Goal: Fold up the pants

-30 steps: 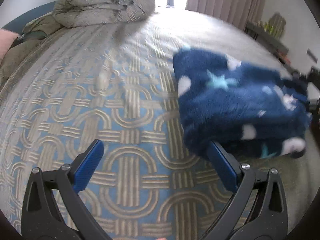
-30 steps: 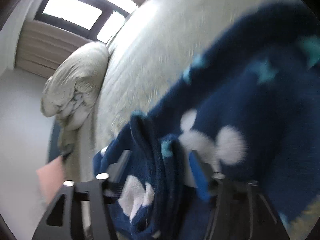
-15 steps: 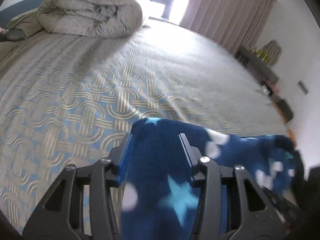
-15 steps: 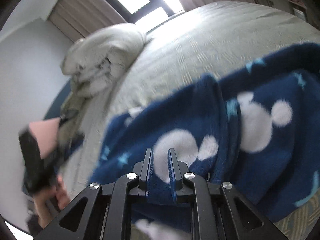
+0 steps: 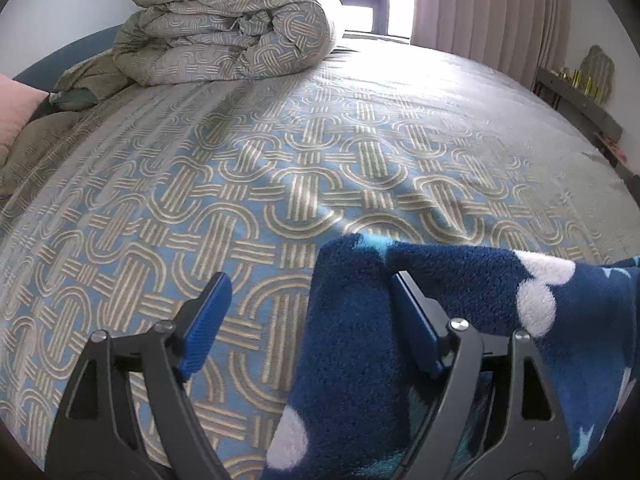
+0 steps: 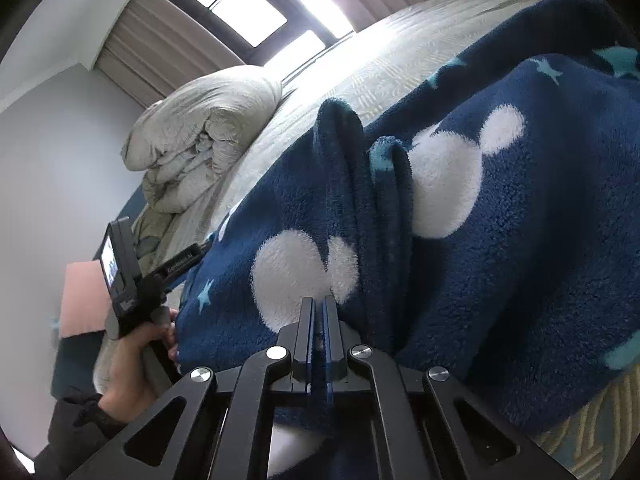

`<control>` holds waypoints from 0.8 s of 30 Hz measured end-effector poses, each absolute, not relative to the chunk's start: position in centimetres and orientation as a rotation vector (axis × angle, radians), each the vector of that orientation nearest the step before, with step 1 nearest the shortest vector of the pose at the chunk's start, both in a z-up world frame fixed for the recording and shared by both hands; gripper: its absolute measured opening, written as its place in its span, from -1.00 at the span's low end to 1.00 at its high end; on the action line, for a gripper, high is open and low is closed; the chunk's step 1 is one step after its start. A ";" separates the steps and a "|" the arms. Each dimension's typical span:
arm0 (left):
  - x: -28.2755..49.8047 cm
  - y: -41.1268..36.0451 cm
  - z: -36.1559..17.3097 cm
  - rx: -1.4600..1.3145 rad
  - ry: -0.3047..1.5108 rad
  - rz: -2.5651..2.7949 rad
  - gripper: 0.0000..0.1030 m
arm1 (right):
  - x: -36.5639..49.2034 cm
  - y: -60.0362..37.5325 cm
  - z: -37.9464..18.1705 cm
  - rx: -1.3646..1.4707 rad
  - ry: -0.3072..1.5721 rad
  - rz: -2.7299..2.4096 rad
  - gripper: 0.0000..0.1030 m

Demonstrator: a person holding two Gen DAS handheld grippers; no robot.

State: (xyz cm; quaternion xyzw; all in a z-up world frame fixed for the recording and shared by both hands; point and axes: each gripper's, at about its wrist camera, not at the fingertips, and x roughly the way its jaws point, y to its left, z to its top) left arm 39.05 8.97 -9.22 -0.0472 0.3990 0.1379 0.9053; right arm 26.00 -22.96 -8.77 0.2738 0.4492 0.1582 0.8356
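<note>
The navy fleece pants (image 5: pixel 352 344) with white mouse heads and pale stars lie folded on the patterned bedspread (image 5: pixel 280 168). My left gripper (image 5: pixel 310 312) is at their left edge and its jaws are opening. The fold's corner sits between them, lying against the right finger (image 5: pixel 416 324), while the left finger (image 5: pixel 208 316) stands apart over the bedspread. In the right wrist view the pants (image 6: pixel 460 220) fill the frame in thick bunched folds. My right gripper (image 6: pixel 318 316) is shut, pinching a thin bit of fleece at its tips.
A rolled duvet (image 5: pixel 232 28) lies at the head of the bed, with a pink pillow (image 5: pixel 16 108) to its left. Curtains (image 5: pixel 492 4) and a low shelf (image 5: pixel 580 92) stand to the right. A person's hand (image 6: pixel 132 344) holds the other gripper's handle beside the pants.
My left gripper moved onto the pants' corner, closed on it, and now has spread apart again. My right gripper's jaws went from wide apart around the fleece to shut.
</note>
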 end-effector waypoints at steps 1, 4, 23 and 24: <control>39.2 8.9 -9.1 -0.083 0.833 0.290 0.61 | 26.0 -23.1 -8.8 0.585 0.945 0.341 -0.99; 38.3 8.1 -7.7 -0.037 0.841 0.320 0.60 | 26.6 -23.0 -9.1 0.635 0.928 0.366 -0.96; 30.7 -7.7 -9.1 0.158 0.768 -0.067 0.92 | 18.9 -39.3 -7.1 1.007 0.445 -0.266 0.59; 30.9 -7.3 -8.8 0.128 0.766 -0.071 0.95 | 18.5 -40.2 -7.3 1.021 0.439 -0.306 0.60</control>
